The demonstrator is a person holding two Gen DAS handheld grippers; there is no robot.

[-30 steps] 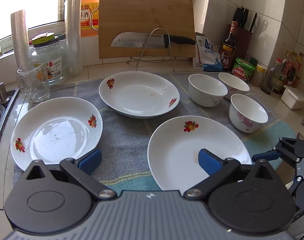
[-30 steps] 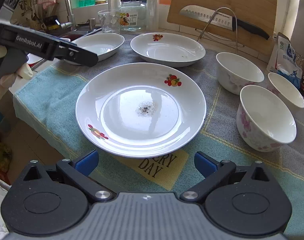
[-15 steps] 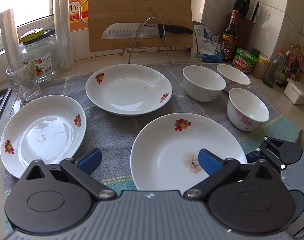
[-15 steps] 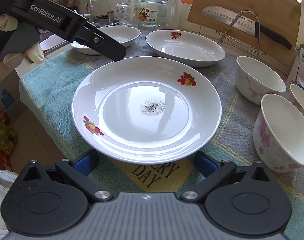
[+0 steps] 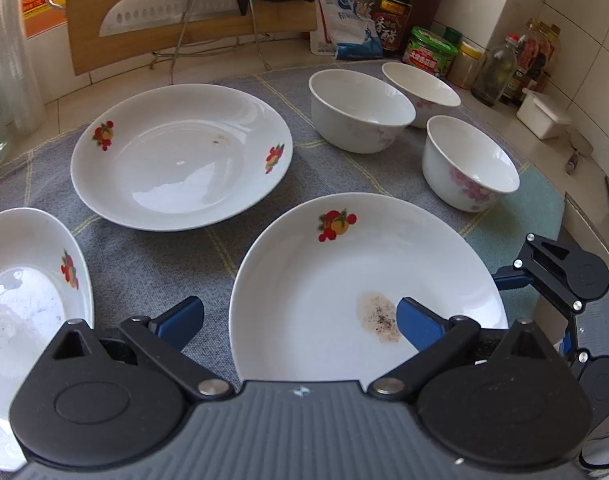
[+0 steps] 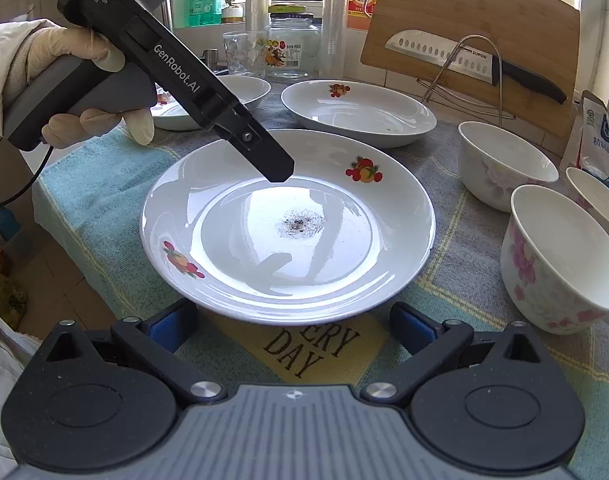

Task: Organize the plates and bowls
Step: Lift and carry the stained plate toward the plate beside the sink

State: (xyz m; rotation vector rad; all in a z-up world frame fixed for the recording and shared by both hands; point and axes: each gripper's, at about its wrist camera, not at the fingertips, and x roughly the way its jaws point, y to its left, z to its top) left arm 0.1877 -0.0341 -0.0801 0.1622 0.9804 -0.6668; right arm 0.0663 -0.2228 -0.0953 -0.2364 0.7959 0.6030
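Note:
Three white fruit-print plates lie on a towel: a near plate (image 5: 364, 280) (image 6: 288, 224) with a dark stain, a far plate (image 5: 180, 156) (image 6: 360, 112), and a left plate (image 5: 28, 292) (image 6: 224, 92). Three white bowls (image 5: 360, 110) (image 5: 468, 164) (image 5: 420, 92) stand at the right. My left gripper (image 5: 300, 320) is open, one finger over the near plate's left rim, the other above its middle. My right gripper (image 6: 292, 328) is open and empty just before that plate's near edge. The left gripper's finger (image 6: 264, 156) hangs over the plate in the right wrist view.
A cutting board (image 5: 184, 0) with a knife (image 5: 192, 8) on a wire rack (image 5: 216, 20) stands at the back. Bottles and jars (image 5: 428, 52) line the back right. A glass jar (image 6: 292, 48) and tumbler (image 6: 244, 52) stand near the sink at the left.
My left gripper has moved right and forward over the near plate. My right gripper has edged closer to that plate's near edge. Both stay open.

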